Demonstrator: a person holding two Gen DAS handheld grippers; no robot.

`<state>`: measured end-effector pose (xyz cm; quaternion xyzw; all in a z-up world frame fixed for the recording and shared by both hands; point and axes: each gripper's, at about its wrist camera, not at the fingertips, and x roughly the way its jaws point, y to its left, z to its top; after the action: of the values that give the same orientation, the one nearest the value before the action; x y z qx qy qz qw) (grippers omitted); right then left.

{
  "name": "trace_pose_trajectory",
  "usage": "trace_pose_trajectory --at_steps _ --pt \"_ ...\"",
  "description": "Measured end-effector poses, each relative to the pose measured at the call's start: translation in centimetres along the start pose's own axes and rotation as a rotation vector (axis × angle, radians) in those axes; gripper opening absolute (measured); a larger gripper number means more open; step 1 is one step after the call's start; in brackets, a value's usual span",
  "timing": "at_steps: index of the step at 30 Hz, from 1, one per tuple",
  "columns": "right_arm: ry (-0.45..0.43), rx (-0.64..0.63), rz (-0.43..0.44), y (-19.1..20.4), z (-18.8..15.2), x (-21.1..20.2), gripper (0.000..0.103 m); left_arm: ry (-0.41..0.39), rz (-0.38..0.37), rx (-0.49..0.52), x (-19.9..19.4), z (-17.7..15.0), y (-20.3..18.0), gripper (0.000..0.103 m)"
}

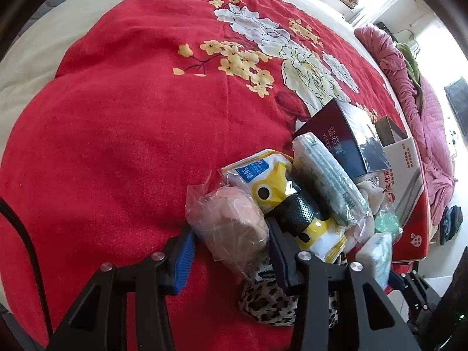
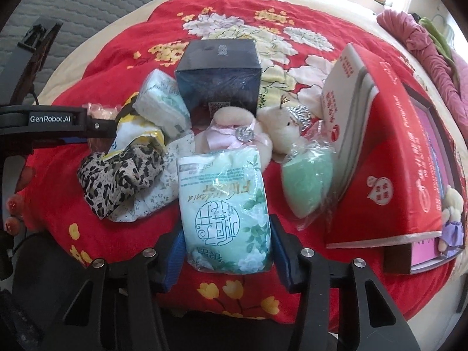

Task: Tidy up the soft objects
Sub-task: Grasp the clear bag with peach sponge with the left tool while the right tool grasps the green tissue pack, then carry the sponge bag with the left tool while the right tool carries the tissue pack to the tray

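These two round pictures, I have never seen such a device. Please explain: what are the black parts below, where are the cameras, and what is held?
A person holds two hand grippers, each with a fisheye camera looking along its fingers. In the left wrist view, the left gripper grips a clear bag of pinkish soft stuff. In the right wrist view, the right gripper grips a pale green tissue pack. On the red floral bedspread lie a plush toy, a leopard-print cloth, a dark box and a red carton.

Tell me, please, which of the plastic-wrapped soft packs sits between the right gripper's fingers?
The pale green floral tissue pack, between the right gripper fingers. The smaller white pack lies farther back by the dark box.
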<state>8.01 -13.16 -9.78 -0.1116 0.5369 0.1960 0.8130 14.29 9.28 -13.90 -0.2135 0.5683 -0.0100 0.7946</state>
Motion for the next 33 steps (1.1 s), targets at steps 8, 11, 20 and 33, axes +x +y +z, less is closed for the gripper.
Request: trace_pose_trajectory --at_steps 8,11,20,33 --pt "-0.038 0.037 0.026 -0.8 0.0 -1.7 0.052 -0.03 -0.014 -0.015 -1.8 -0.7 0.2 0.046" --pt "-0.06 0.051 0.036 -1.1 0.1 -2.6 0.052 -0.051 -0.012 -0.002 -3.1 -1.0 -0.1 0.046" --pt "-0.115 0.06 0.051 -1.1 0.2 -5.3 0.052 -0.11 -0.005 0.052 -7.0 -1.8 -1.9 0.046" --pt "-0.21 0.115 0.063 -3.2 0.3 -10.7 0.052 -0.144 -0.031 0.164 -11.0 -3.6 -7.6 0.046"
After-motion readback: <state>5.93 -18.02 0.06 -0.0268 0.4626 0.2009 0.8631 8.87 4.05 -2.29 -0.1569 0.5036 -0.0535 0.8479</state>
